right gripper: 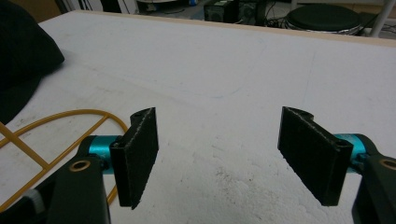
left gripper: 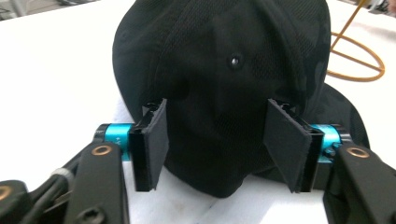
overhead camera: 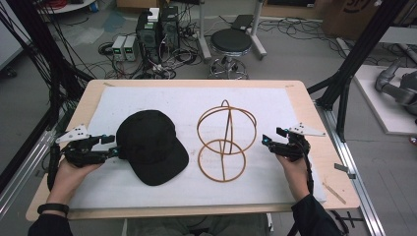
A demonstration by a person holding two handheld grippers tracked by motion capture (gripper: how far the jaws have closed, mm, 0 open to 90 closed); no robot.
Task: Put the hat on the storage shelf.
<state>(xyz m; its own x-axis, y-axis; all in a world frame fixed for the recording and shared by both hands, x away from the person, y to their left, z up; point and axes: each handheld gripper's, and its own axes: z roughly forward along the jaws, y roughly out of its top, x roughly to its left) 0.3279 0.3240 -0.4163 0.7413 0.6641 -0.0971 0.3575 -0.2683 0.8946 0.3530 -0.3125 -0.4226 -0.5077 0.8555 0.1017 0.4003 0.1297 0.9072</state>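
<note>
A black cap [overhead camera: 150, 145] lies on the white mat [overhead camera: 275, 177], left of centre, with its brim toward the near right. My left gripper [overhead camera: 115, 148] is at the cap's left edge. In the left gripper view its jaws [left gripper: 217, 144] stand open with the cap's crown [left gripper: 224, 70] between the pads, and I see no pinch in the fabric. An orange wire hat stand [overhead camera: 226, 140] lies on its side to the right of the cap. My right gripper [overhead camera: 268, 140] rests just right of the stand, open, with bare mat between its pads [right gripper: 217, 140]. The stand's ring [right gripper: 56, 135] runs past its left jaw.
The mat covers most of a wooden table [overhead camera: 339, 172]. Past the far edge, a black stool [overhead camera: 231, 42], computer boxes [overhead camera: 157, 29] and loose cables sit on the floor. A black frame post [overhead camera: 344, 93] rises beside the table's right side.
</note>
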